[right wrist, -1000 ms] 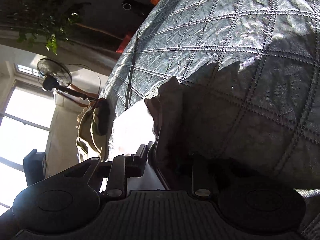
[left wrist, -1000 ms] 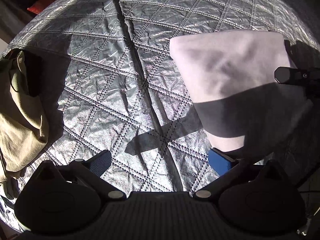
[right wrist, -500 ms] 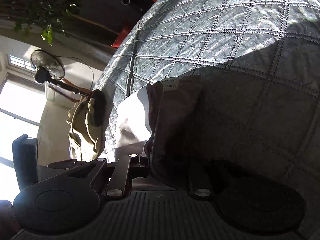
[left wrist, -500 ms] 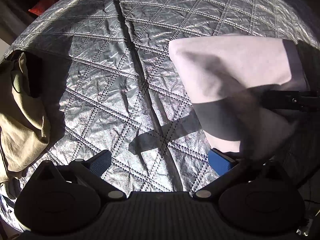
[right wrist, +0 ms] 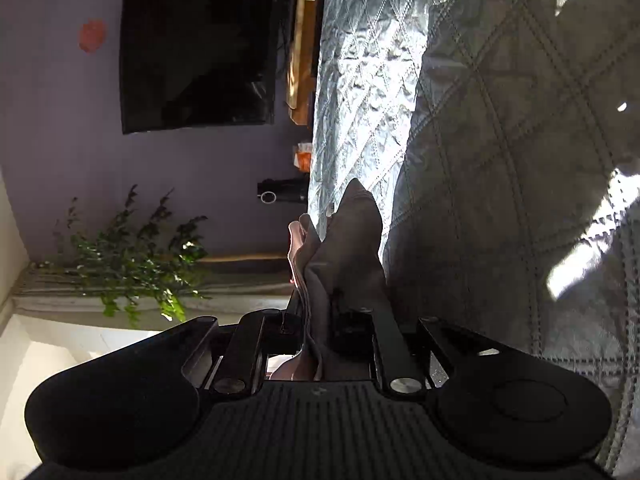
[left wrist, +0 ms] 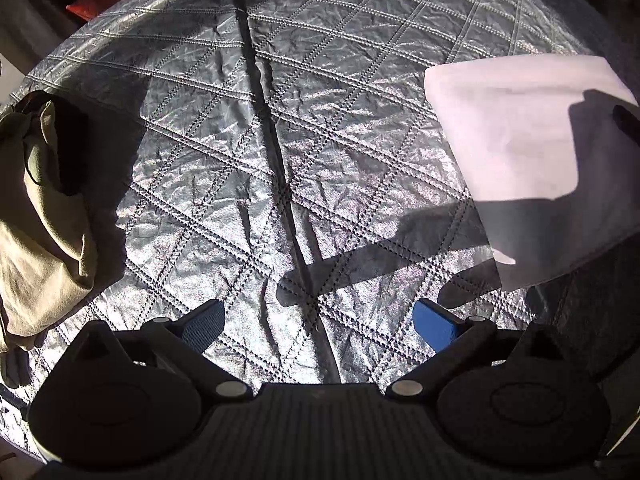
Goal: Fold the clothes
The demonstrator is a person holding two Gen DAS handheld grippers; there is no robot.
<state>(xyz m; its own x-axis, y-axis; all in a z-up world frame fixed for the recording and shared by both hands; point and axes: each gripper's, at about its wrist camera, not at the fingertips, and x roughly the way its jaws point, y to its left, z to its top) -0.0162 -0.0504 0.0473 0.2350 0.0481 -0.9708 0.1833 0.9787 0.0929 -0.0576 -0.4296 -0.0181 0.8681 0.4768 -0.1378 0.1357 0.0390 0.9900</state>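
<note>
A folded pale pink garment [left wrist: 532, 168] hangs at the right of the left wrist view, lifted off the silver quilted bedspread [left wrist: 280, 152]. My right gripper [right wrist: 320, 320] is shut on the garment [right wrist: 344, 252], whose bunched folds stick up between the fingers. My left gripper [left wrist: 320, 320] is open over the bedspread with nothing between its blue pads [left wrist: 434, 325]. A dark tip of the right gripper [left wrist: 626, 120] shows at the garment's right edge.
An olive-green garment [left wrist: 44, 220] lies bunched at the bed's left edge. In the right wrist view, rolled sideways, a dark television [right wrist: 196, 44], a leafy plant [right wrist: 136, 256] and a wooden shelf [right wrist: 302, 40] stand beyond the bed.
The right gripper has lifted the pink garment and rolled sideways, so it now faces the wall. The garment has shifted right and away from my left gripper, which stays open.
</note>
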